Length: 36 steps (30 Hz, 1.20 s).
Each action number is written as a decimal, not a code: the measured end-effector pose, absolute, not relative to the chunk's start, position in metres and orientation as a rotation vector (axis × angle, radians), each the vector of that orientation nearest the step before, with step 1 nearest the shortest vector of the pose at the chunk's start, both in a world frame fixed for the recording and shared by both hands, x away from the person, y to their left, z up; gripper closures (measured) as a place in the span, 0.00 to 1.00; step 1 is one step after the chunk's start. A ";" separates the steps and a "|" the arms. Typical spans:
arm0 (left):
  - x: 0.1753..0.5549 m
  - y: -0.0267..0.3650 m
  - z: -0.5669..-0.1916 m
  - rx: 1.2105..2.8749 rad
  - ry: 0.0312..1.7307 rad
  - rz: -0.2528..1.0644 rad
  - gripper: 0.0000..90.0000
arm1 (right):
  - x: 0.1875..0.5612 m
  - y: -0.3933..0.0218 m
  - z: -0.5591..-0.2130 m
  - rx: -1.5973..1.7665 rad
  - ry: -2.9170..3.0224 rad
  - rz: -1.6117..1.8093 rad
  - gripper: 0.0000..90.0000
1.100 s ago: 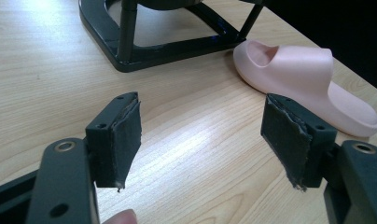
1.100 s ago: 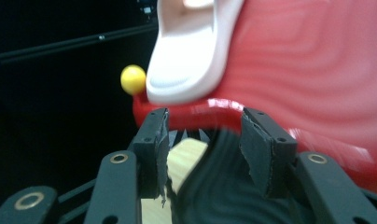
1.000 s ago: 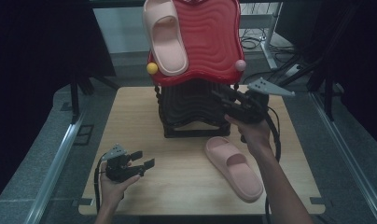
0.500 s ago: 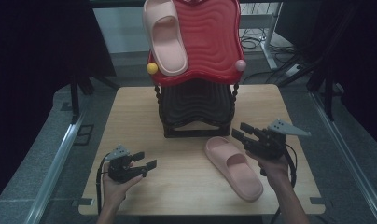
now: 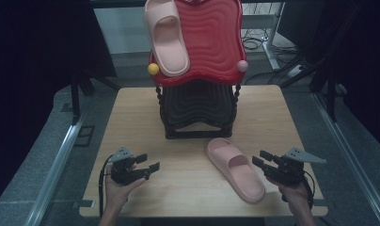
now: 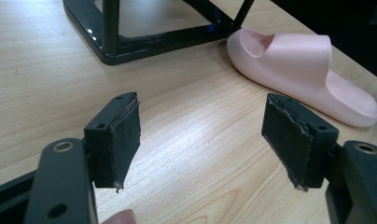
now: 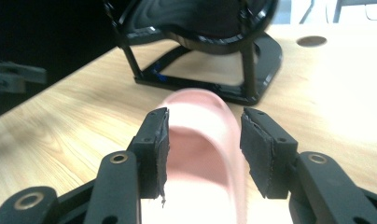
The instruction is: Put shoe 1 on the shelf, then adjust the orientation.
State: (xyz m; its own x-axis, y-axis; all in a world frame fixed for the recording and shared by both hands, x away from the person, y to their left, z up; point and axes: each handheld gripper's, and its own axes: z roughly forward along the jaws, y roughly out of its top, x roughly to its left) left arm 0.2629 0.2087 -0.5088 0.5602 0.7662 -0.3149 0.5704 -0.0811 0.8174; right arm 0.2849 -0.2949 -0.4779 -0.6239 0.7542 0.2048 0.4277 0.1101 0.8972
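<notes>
Spanning the middle of the high view, a light wooden desk [image 5: 131,122] carries a two-tier rack [image 5: 197,70] at its far centre. Upper tier: red wavy tray [image 5: 211,42], with a pink slipper [image 5: 165,37] lying on its left part, one end overhanging the near rim. Lower tier: black wavy tray [image 5: 197,101] on a black frame whose base rests on the desk. A yellow ball [image 5: 153,68] caps the rack's front left post, a pink ball [image 5: 242,66] the front right one. A second pink slipper [image 5: 235,168] lies flat on the desk, just in front of the rack's right corner, angled toward the near right. Left claw [image 5: 147,162], held in the person's left hand [image 5: 115,188] near the desk's front left, points right toward that slipper; jaws spread wide, nothing between them, well apart from the slipper. Right claw [image 5: 259,158], in the right hand [image 5: 296,190] at the front right, sits just beside the slipper's right edge, jaws parted and empty; in the right gripper view the slipper appears between them, blurred, whether touching cannot be told.
</notes>
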 end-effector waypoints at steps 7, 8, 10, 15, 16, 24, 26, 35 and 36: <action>0.265 0.207 -0.513 1.772 1.111 0.226 0.31 | 0.282 -0.319 -0.490 1.226 2.092 1.379 0.60; 0.264 0.206 -0.513 1.774 1.109 0.225 0.31 | 0.282 -0.323 -0.493 1.232 2.101 1.351 0.62; 0.264 0.205 -0.513 1.777 1.107 0.225 0.31 | 0.281 -0.326 -0.497 1.244 2.107 1.329 0.64; 0.265 0.204 -0.514 1.782 1.108 0.224 0.31 | 0.285 -0.340 -0.523 1.288 2.177 1.219 0.84; 0.265 0.204 -0.514 1.782 1.110 0.225 0.31 | 0.285 -0.342 -0.525 1.289 2.190 1.207 0.87; 0.265 0.202 -0.514 1.787 1.101 0.223 0.31 | 0.286 -0.332 -0.538 1.219 2.301 1.100 0.99; 0.264 0.202 -0.514 1.785 1.100 0.223 0.31 | 0.285 -0.327 -0.541 1.191 2.324 1.091 0.99; 0.265 0.202 -0.515 1.784 1.097 0.221 0.31 | 0.272 -0.306 -0.539 1.043 2.437 1.092 1.00; 0.265 0.202 -0.515 1.785 1.095 0.221 0.31 | 0.270 -0.303 -0.538 1.026 2.450 1.097 1.00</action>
State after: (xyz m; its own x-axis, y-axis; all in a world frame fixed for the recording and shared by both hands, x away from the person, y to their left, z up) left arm 0.2650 0.2021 -0.5148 0.5748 0.7560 -0.3131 0.5751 -0.1011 0.8118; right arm 0.2696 -0.3028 -0.5383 -0.7138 0.6990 0.0422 0.4968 0.4631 0.7340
